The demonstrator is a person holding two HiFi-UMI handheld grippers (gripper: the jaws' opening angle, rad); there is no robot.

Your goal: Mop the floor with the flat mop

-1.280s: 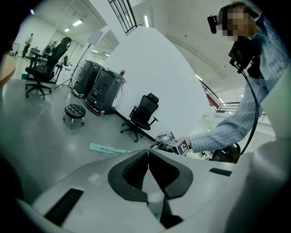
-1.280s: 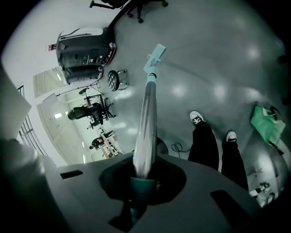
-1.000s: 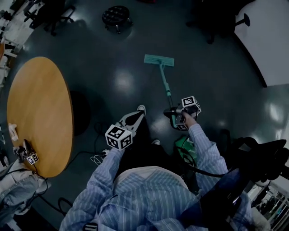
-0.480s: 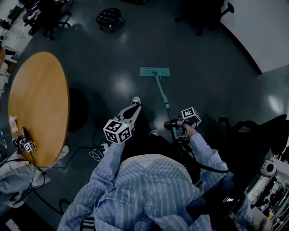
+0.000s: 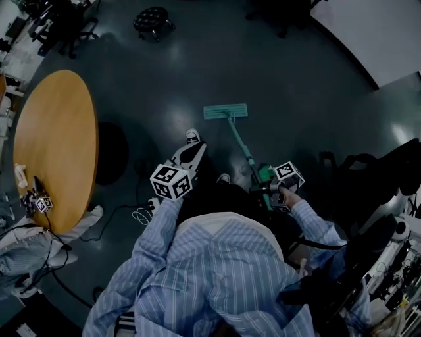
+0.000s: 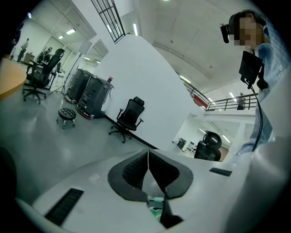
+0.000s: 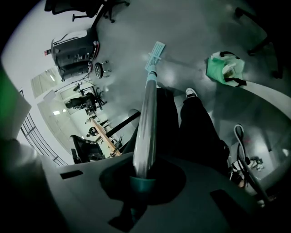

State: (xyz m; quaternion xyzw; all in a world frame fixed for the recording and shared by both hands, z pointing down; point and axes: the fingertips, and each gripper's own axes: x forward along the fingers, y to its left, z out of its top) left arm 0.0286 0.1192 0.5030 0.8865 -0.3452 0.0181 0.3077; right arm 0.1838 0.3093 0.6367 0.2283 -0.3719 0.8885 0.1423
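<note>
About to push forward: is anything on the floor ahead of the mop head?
Nothing visible directly ahead of the mop head, only bare floor. A stool stands well ahead, leftward; the person's shoe sits left of the head.

Head view dim, bluish, soft glare patches on floor (image 5: 296,85). Left gripper view bright, ceiling lights (image 6: 135,29) blown out. Gripper views fisheye, dark corners; mop handle (image 7: 146,132) blurred close up

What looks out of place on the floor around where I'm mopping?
A loose white cable coil lies on the floor beside your left leg, not far from the flat mop. The mop could snag it or get it wet. Nothing else stands out.
</note>
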